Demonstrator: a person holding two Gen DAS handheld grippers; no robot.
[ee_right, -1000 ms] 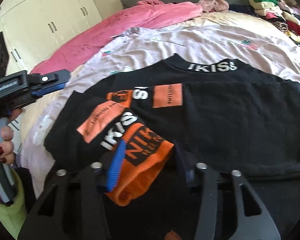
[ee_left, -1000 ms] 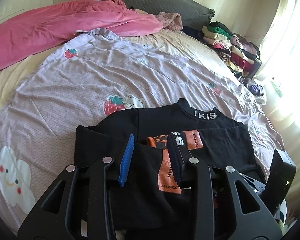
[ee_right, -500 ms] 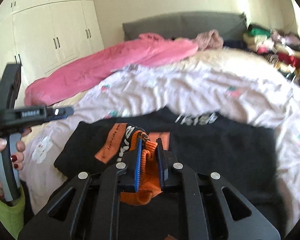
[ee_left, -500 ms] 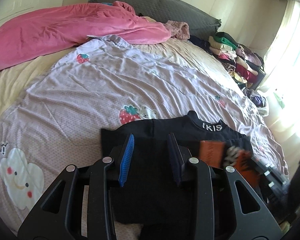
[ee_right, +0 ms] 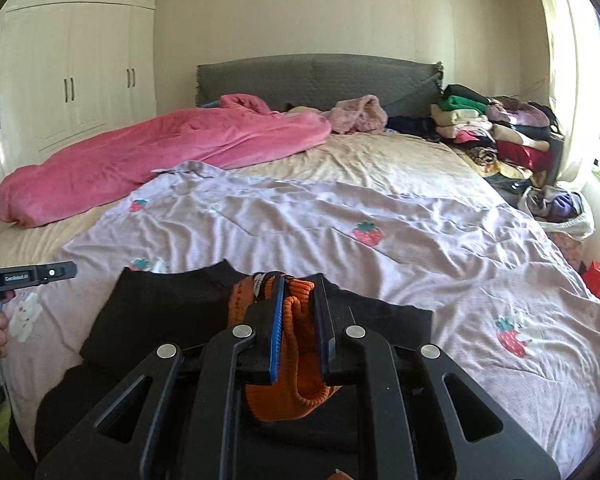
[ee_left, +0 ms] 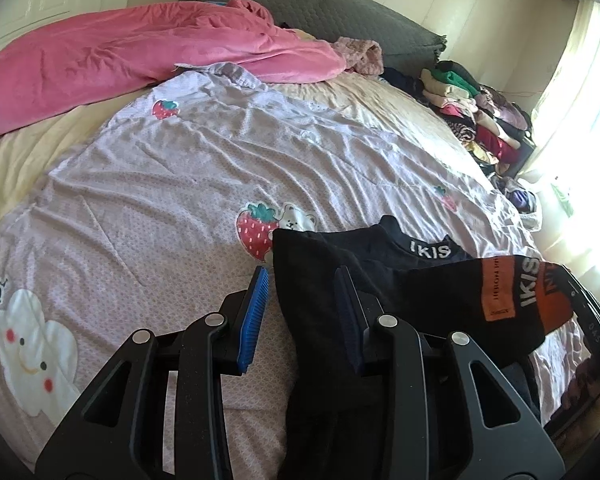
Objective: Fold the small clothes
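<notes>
R gripper [ee_right: 300,320] clamping orange cuff [ee_right: 296,364], black sweater [ee_left: 340,280], L gripper [ee_left: 300,312] open

Left wrist view: taken from foot of bed [ee_left: 40,152], aimed down along fingers [ee_left: 254,316] toward headboard [ee_left: 300,8], tilted steeply; quilt [ee_left: 180,184] seen close. Right wrist view: taken from same end, held flatter, headboard [ee_right: 320,76] faced squarely, wardrobe [ee_right: 68,76] left of it. Shared by both: headboard, pink blanket [ee_left: 120,52], quilt, clothes pile [ee_left: 480,120] right of headboard, black top [ee_left: 340,264] nearest lenses.
</notes>
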